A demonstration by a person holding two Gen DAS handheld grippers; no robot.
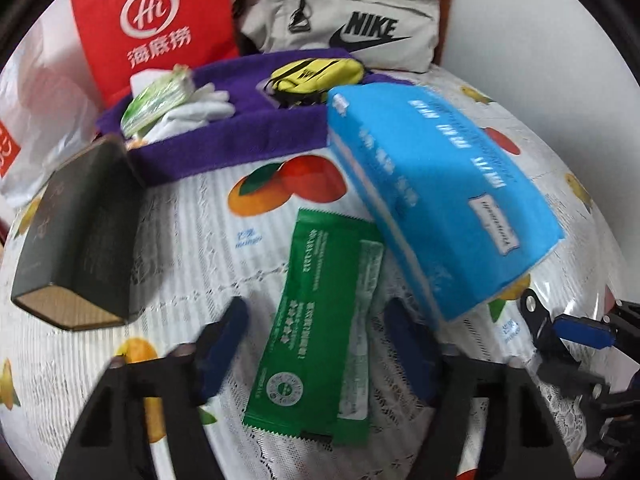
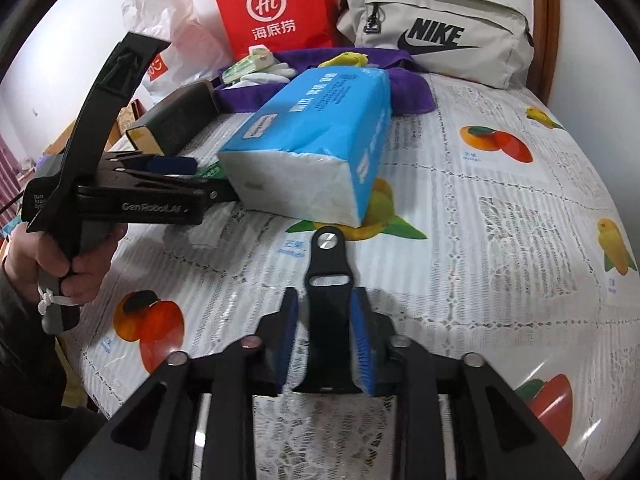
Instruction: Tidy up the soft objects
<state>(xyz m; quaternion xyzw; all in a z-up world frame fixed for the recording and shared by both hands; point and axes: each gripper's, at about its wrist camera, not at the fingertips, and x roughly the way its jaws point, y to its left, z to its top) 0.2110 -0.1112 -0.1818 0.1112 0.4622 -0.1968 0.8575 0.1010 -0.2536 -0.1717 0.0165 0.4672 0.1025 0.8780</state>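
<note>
Jaws of the left gripper stand apart astride the green sachet, lower centre of frame. Jaws of the right gripper bracket a black strap, lower centre; whether they press it is unclear.

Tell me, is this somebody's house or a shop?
Probably somebody's house. The table wears a lacy fruit-print tablecloth, and everyday things sit against the wall: a beige Nike bag, a red paper shopping bag and a blue tissue pack.

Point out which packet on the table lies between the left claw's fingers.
The flat green sachet, lying between the left claw fingers. The blue tissue pack sits beyond it, overlapping its corner.
</note>
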